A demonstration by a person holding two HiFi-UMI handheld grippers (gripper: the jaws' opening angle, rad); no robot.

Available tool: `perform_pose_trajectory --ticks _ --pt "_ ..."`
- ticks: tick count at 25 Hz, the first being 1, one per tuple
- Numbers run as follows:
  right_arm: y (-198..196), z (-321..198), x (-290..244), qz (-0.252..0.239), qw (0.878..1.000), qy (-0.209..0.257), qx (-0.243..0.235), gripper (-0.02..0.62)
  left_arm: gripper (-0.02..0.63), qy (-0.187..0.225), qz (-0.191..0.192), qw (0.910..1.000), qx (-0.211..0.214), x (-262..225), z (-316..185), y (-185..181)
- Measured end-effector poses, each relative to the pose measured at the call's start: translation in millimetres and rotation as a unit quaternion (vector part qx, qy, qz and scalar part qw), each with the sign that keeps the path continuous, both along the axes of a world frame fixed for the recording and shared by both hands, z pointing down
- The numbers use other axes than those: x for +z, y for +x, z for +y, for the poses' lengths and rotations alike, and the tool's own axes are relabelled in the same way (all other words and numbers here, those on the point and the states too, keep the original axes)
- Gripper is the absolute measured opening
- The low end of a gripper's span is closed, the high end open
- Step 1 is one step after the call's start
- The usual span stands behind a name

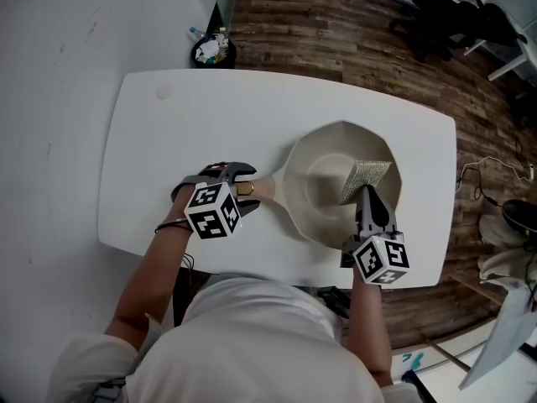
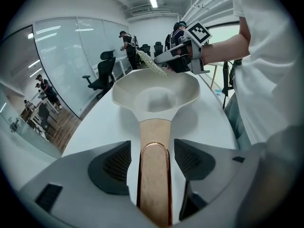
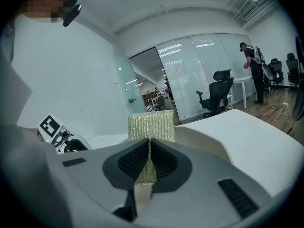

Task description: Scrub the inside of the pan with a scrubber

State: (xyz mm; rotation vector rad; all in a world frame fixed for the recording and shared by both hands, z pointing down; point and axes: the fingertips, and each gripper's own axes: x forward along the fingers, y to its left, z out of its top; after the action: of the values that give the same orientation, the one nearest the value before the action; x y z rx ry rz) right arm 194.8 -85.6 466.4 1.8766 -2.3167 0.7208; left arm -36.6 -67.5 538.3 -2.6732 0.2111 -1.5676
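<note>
Your left tongs stand apart, straddling the handle of the pan without gripping it. Your right tongs are clamped on the scrubber, poised over the pan's bowl on the tabletop. Scrubbing looks not yet begun: the handle needs steadying, then all the scrubbing remains. Left tongs tip steeply down; right tongs reach nearly level across the near rim.
</note>
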Motion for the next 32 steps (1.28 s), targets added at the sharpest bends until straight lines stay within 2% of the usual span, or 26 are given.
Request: perform_pose_trajectory --ticks 8,13,20,26,32 --pt "1.5 0.1 21.0 0.007 0.999 -0.038 -0.001 0.028 0.276 0.011 -0.044 0.9989 -0.009 10.6 -13.0 -2.6" --pt "-1.3 -4.0 29.7 0.015 0.998 -0.057 -0.008 0.028 0.213 0.015 -0.067 0.9976 0.008 15.3 -11.8 -4.3" --pt "-5.5 -11.3 36.8 0.020 0.996 -0.086 -0.022 0.028 0.144 0.009 -0.079 0.9962 0.035 16.9 -5.9 -4.0" --pt "-7.1 -14.5 43.4 0.034 0.992 -0.109 -0.044 0.028 0.140 0.000 -0.081 0.9961 0.035 17.7 -5.0 -3.5" --pt "-14.2 -16.7 48.5 0.071 0.985 -0.131 -0.082 0.028 0.140 0.000 -0.082 0.9961 0.034 18.2 -4.9 -4.2"
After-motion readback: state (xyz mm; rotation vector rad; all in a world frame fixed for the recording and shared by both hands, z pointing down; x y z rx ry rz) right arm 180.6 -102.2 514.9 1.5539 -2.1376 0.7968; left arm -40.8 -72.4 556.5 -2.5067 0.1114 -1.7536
